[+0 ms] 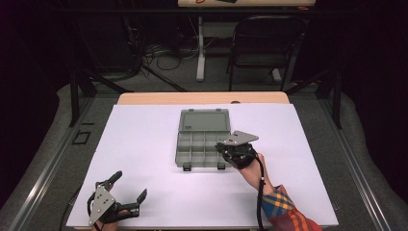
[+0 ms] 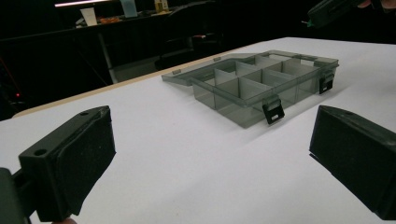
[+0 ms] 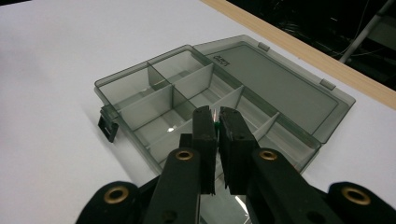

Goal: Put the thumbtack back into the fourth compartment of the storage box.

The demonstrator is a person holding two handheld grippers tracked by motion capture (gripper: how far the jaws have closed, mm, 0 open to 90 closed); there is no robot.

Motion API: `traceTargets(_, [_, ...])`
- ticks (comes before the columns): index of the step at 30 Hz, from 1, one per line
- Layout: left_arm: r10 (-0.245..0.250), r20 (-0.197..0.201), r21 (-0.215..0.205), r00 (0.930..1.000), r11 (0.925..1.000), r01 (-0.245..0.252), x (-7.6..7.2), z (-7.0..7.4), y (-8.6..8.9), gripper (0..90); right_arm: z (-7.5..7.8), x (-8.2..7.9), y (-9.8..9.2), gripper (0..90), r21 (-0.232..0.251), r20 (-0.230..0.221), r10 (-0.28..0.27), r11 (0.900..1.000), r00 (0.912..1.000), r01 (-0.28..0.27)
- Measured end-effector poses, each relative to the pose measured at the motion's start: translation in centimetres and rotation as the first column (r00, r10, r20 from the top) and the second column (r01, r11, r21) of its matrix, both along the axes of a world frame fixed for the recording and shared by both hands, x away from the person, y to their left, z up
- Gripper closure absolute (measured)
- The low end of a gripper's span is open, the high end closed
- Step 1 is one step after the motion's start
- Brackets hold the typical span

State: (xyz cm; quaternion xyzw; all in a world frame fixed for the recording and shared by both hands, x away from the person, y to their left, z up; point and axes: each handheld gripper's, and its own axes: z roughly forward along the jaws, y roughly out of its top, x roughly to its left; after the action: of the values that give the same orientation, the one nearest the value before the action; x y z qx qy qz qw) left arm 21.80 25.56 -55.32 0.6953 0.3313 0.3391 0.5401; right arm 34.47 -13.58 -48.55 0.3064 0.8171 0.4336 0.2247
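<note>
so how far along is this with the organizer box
Done: the organizer box lies open on the white table, lid flat behind it. Its visible compartments look empty. In hand: the right gripper is over the box, jaws shut on something small with a green tip, too tiny to identify. Left: probably dropping it in a compartment. The left gripper rests open, apart.

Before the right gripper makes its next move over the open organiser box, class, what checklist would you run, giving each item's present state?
1. Organiser box lid open and lying flat: ok.
2. Right gripper jaws closed on a small green-tipped item: ok, though what the item is cannot be told.
3. Right gripper over the box's compartments: ok.
4. Compartments free of other parts: ok as far as visible.
5. Left gripper open, resting apart from the box: ok.
6. Box sitting flat on the white table: ok.
</note>
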Motion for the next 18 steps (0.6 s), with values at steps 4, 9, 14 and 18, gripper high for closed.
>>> traceTargets(4, [0.001, 0.006, -0.004, 1.0000, 1.0000, -0.001, -0.2, 0.1, 0.0, 0.2, 0.1, 0.4, -0.2, 85.5, -0.004, 0.010, -0.013, 1.000, 0.9999, 0.013])
traceTargets(9, [0.000, 0.004, -0.001, 1.0000, 1.0000, 0.000, -0.1, 0.1, -0.1, 0.2, 0.3, 1.0, -0.4, 85.4, 0.001, 0.015, -0.032, 0.999, 0.9994, 0.032])
traceTargets(14, [0.000, 0.006, 0.001, 1.0000, 1.0000, 0.000, -0.1, 0.1, 0.0, 0.2, 0.4, 1.9, -0.4, 85.4, 0.003, 0.019, -0.049, 0.999, 0.9986, 0.049])
traceTargets(18, [0.002, 0.005, -0.001, 1.0000, 1.0000, -0.002, -0.2, 0.1, 0.0, 0.2, 0.2, 2.4, -0.4, 85.4, -0.008, 0.017, -0.063, 0.998, 0.9979, 0.063])
